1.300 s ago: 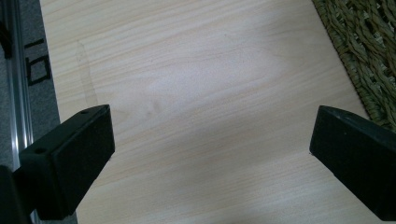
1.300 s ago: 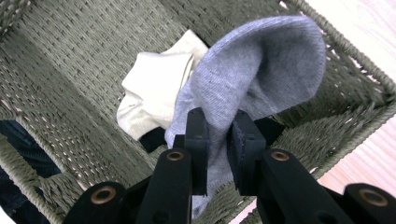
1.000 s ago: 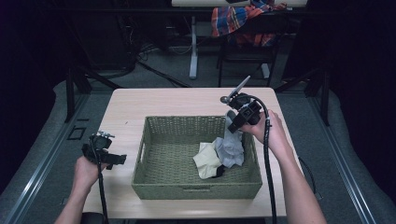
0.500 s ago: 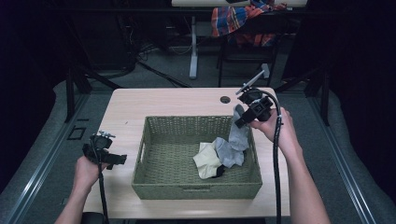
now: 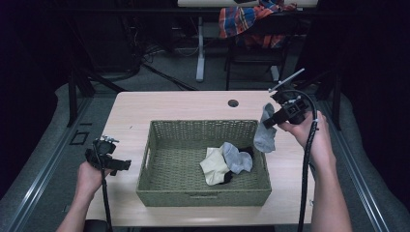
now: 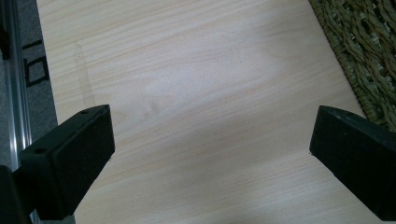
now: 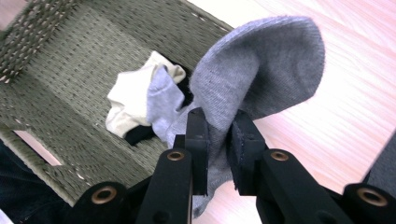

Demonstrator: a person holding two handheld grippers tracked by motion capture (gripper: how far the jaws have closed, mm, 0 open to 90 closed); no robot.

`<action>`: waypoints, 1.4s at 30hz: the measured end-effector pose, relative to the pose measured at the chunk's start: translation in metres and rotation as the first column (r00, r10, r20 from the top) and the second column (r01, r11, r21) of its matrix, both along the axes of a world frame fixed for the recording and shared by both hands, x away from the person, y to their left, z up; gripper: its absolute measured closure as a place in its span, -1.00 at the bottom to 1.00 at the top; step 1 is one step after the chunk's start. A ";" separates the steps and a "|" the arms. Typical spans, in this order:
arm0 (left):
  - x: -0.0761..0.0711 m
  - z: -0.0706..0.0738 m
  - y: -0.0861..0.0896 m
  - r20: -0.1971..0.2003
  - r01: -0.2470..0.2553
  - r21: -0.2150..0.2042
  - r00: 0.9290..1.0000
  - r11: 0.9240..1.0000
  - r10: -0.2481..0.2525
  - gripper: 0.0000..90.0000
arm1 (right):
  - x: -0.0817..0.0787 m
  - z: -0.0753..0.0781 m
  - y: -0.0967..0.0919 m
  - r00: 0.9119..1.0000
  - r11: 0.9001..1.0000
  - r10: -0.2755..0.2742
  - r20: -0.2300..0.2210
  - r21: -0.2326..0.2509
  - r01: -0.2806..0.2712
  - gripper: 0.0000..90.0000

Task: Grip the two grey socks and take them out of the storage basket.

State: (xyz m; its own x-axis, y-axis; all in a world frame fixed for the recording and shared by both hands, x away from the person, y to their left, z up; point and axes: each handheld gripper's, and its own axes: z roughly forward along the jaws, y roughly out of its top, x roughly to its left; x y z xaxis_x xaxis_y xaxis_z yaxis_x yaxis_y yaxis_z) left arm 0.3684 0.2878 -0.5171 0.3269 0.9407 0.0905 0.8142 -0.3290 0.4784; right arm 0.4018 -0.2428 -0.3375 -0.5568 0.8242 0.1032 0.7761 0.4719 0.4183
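Note:
A grey sock (image 5: pixel 265 129) (image 7: pixel 254 79) hangs from my right gripper (image 5: pixel 269 122) (image 7: pixel 218 137), which is shut on it above the basket's right rim. The green wicker basket (image 5: pixel 167 130) (image 7: pixel 56 70) stands in the middle of the table. Inside it lie a cream sock (image 5: pixel 212 166) (image 7: pixel 126 100), another grey sock (image 5: pixel 237 157) (image 7: pixel 163 98) and a black one (image 5: pixel 247 151). My left gripper (image 5: pixel 123 165) (image 6: pixel 210 154) rests open over bare table left of the basket, with nothing between its fingers.
The light wooden table (image 5: pixel 183 106) (image 6: pixel 201 84) has a cable hole (image 5: pixel 233 103) behind the basket. A plaid cloth (image 5: pixel 251 21) lies on a chair beyond the table. A metal rail (image 6: pixel 16 93) runs past the table's left edge.
My right gripper has risen and moved right, drawing the grey sock out of the basket until it hangs over the right rim. The left gripper has stayed still.

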 end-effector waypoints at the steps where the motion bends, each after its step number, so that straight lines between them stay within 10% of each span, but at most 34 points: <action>1: 0.000 0.000 0.000 -0.001 0.000 0.001 1.000 1.000 0.000 -1.00 | -0.001 0.000 -0.003 1.000 1.000 -0.010 0.000 0.000 0.010 0.77; 23: -0.001 0.001 0.000 0.004 -0.003 -0.002 1.000 1.000 0.003 -1.00 | 0.010 -0.032 -0.056 0.987 0.987 -0.151 -0.057 -0.057 0.148 0.78; 42: -0.001 0.002 0.001 0.001 0.001 -0.005 1.000 1.000 -0.001 -1.00 | 0.040 -0.116 -0.061 0.961 0.974 -0.202 -0.188 -0.138 0.178 0.81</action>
State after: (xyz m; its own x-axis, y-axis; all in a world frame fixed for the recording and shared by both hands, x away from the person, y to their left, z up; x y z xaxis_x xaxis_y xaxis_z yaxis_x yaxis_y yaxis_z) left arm 0.3673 0.2885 -0.5154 0.3282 0.9406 0.0863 0.8134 -0.3279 0.4805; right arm 0.4413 -0.3042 -0.4539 -0.3669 0.9258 0.0913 0.9181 0.3445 0.1958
